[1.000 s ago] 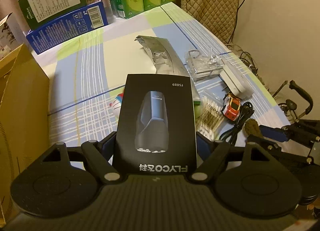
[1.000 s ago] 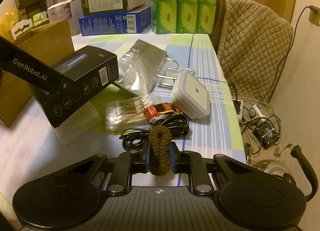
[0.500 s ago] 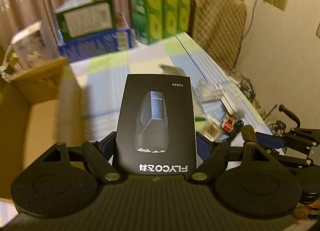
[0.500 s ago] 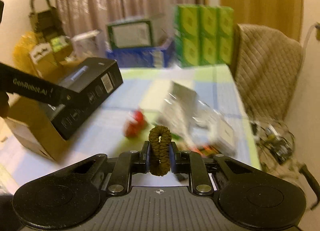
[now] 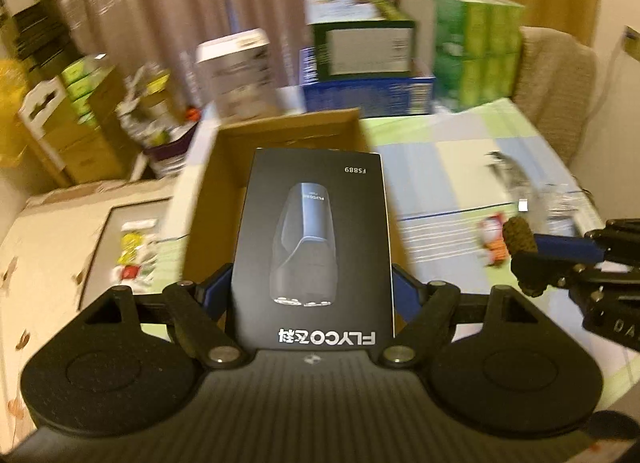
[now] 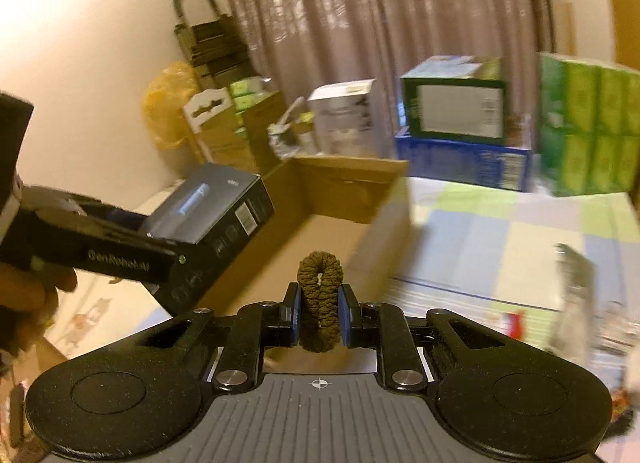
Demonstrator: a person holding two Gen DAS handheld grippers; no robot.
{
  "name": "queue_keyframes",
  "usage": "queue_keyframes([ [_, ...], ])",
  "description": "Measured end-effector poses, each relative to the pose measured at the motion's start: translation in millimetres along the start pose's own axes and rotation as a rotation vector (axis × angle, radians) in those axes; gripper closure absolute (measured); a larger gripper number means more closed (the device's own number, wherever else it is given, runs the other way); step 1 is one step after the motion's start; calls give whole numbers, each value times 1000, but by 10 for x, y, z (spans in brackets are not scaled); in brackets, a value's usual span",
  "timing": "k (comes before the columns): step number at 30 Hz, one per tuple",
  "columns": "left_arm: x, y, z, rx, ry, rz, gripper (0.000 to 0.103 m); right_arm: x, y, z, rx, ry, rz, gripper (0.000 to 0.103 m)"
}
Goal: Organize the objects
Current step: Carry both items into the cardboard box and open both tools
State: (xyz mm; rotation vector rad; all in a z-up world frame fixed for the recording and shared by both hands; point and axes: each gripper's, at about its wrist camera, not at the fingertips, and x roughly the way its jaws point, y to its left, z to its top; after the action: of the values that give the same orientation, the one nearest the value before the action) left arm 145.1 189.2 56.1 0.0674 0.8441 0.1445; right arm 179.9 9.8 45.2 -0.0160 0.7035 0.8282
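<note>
The open cardboard box [image 6: 352, 231] sat on the bench [image 6: 500, 247] with a bare floor and open top, so room to pass down into it was free. Its far wall and the stacked cartons behind, white carton [image 6: 344, 119], green carton [image 6: 456, 103] on blue carton [image 6: 464, 163], plus green packs [image 6: 588, 127], closed off the back. To the right the bench was partly clear, then cluttered by a crinkled foil bag [image 5: 520, 183] and small blurred items.

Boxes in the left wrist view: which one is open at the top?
The brown cardboard box just beyond the held black shaver box: its top gapes open, while the green, blue and white boxes look closed.
</note>
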Motion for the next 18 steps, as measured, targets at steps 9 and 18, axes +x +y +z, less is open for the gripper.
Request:
queue_keyframes([
  [9,296,630,-127,-106,5,-17,26,683,220,57,-9,72,29,87],
  [18,420,841,-174,-157,-24,-14,15,797,74,9,33,31,18,47],
])
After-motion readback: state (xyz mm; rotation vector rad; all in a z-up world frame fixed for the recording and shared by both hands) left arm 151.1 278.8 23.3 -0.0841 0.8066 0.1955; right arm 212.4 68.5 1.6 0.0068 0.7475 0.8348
